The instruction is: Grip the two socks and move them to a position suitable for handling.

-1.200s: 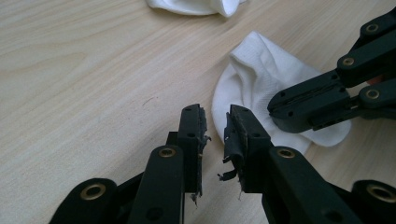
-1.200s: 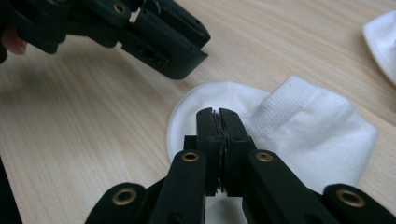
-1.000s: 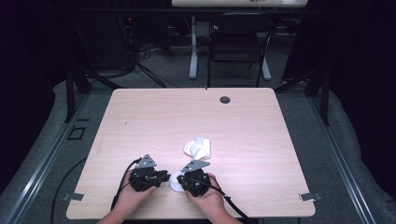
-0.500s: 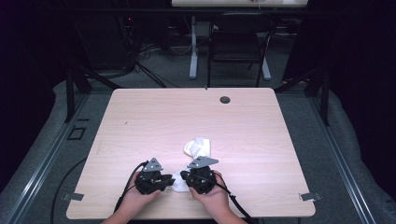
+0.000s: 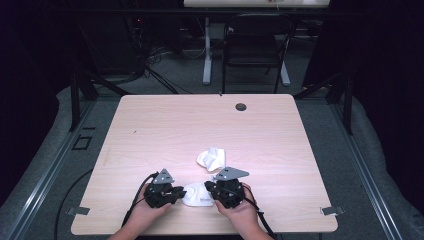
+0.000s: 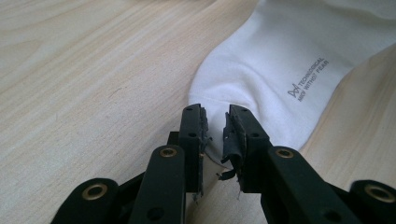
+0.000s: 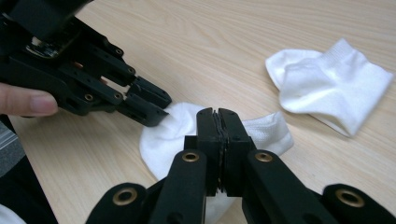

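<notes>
A white sock [image 5: 196,196] lies near the table's front edge between my two grippers. My left gripper [image 5: 181,193] pinches one rounded end of it. In the left gripper view the jaws [image 6: 215,126] stand a narrow gap apart with the sock's [image 6: 271,70] edge caught between them. My right gripper [image 5: 210,192] is shut on the same sock from the other side. In the right gripper view its jaws [image 7: 218,119] meet over the sock [image 7: 159,140], and the left gripper [image 7: 154,105] bites the sock's far end. A second white sock [image 5: 211,159] lies crumpled just beyond.
The wooden table [image 5: 150,130] has a dark cable hole [image 5: 241,106] near its far edge. A black chair [image 5: 252,50] stands behind the table. In the right gripper view the second sock [image 7: 327,88] lies at the upper right. Both hands reach over the front edge.
My right gripper has moved right and slightly up, away from the left one. More of the sock now shows between the two grippers. The left gripper has barely shifted.
</notes>
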### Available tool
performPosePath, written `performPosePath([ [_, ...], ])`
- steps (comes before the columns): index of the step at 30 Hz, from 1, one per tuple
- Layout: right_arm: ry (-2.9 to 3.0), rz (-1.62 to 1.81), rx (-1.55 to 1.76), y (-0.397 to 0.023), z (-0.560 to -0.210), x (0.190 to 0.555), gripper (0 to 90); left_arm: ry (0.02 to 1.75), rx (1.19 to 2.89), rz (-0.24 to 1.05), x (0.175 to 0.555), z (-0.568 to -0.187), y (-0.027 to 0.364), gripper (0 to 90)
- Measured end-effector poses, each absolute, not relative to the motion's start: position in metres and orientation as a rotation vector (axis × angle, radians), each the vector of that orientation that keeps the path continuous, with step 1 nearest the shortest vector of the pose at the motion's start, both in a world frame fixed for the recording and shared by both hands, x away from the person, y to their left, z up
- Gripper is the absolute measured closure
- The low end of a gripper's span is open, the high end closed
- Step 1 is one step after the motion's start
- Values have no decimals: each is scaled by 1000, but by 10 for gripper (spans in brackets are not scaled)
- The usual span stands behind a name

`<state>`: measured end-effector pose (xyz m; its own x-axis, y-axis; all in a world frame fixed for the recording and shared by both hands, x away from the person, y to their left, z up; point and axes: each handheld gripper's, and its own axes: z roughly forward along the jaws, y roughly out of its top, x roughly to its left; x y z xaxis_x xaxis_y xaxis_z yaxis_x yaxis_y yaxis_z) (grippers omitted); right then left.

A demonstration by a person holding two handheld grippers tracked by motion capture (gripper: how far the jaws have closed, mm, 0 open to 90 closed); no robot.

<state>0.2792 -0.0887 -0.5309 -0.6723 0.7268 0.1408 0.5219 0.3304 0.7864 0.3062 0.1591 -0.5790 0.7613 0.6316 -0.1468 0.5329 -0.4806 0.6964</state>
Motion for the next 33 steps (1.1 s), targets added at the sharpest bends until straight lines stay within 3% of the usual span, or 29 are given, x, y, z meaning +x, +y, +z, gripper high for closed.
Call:
performPosePath([
  [12, 2351, 1217, 1195, -116, -539, 276, 889, 852, 2206, 170, 304, -579, 157, 858],
  [33, 2388, 1092, 1269, -140, -553, 276, 888, 898, 2201, 159, 300, -578, 160, 875],
])
